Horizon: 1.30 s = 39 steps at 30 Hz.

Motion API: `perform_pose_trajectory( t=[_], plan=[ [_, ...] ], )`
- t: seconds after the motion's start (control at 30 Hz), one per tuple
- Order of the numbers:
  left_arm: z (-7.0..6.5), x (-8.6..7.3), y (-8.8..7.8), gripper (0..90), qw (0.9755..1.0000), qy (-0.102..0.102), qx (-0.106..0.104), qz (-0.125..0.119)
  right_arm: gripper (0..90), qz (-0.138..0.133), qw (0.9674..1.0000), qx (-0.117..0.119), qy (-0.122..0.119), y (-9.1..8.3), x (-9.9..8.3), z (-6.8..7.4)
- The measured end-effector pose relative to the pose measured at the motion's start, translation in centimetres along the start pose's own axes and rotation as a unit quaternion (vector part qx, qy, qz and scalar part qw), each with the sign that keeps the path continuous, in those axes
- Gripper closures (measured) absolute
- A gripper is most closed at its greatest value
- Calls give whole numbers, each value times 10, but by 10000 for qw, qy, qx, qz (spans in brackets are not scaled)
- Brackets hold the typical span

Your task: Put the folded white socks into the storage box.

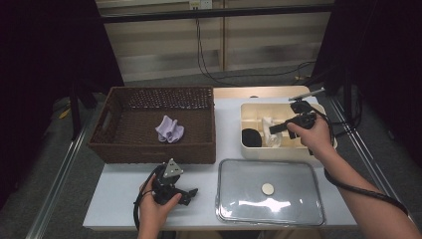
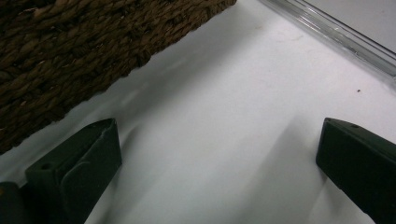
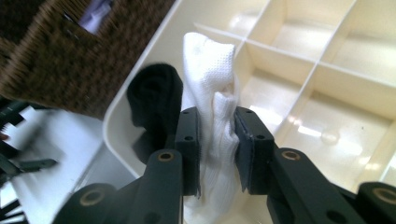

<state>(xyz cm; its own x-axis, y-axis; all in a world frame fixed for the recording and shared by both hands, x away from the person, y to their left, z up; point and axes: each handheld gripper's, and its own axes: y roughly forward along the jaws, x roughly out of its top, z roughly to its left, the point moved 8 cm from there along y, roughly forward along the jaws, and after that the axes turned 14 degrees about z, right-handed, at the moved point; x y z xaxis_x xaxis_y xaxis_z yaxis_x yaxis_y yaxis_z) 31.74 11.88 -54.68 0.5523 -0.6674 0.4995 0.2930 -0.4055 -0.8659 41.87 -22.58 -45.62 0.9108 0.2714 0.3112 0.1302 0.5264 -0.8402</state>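
1. Clear plastic lid [image 1: 271, 191] lay nearest, just in front of the cream divided plastic box [image 1: 318, 152].
2. Brown wicker basket [image 1: 154, 148] stood left of that box.
3. Left gripper [image 1: 188, 195] rested by the basket, jaws apart, empty.
4. Right gripper [image 3: 217, 149] pinched the white rolled sock [image 3: 210, 74] mid-roll over the box; soft, light, it likely squashes, so gripping the thick fold suits.

High view above the table [image 1: 209, 149], forward-down — gripper views close, low, sharing the basket [image 1: 154, 124].
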Motion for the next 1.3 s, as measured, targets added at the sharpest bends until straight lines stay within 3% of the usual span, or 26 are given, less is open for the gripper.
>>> perform_pose_trajectory(
  t=[0.13, 0.33, 0.53, 0.6, 0.63, 0.7, 0.87, 1.17, 1.3],
  plan=[
    [0, 0, 0, 0, 10000, -1, 0, -2, 731, 110, 9999, 8, 15, 9, -5, -3],
    [0, 0, 0, 0, 10000, 4, -1, -9, 731, 316, 9989, -292, -190, 25, -11, -1],
    [0, 0, 0, 0, 10000, 5, 20, -1, 729, 352, 9984, -378, -225, 30, -14, 0],
    [0, 0, 0, 0, 10000, 2, 18, 8, 733, 508, 9973, -463, -251, 35, -17, 0],
    [0, 0, 0, 0, 10000, 4, 16, -3, 735, 604, 9971, -393, -252, 40, -20, 1],
    [0, 0, 0, 0, 10000, 5, 16, -1, 734, 551, 9964, -523, -365, 45, -20, 2],
    [0, 0, 0, 0, 10000, 7, 20, 1, 707, 507, 9967, -499, -398, 43, -20, 2],
    [0, 0, 0, 0, 10000, 1, 5, 1, 596, 549, 9930, -853, -605, 28, -15, 5],
    [0, 0, 0, 0, 10000, -2, 0, -3, 613, 569, 9926, -888, -604, 15, -11, 6]
  ],
)
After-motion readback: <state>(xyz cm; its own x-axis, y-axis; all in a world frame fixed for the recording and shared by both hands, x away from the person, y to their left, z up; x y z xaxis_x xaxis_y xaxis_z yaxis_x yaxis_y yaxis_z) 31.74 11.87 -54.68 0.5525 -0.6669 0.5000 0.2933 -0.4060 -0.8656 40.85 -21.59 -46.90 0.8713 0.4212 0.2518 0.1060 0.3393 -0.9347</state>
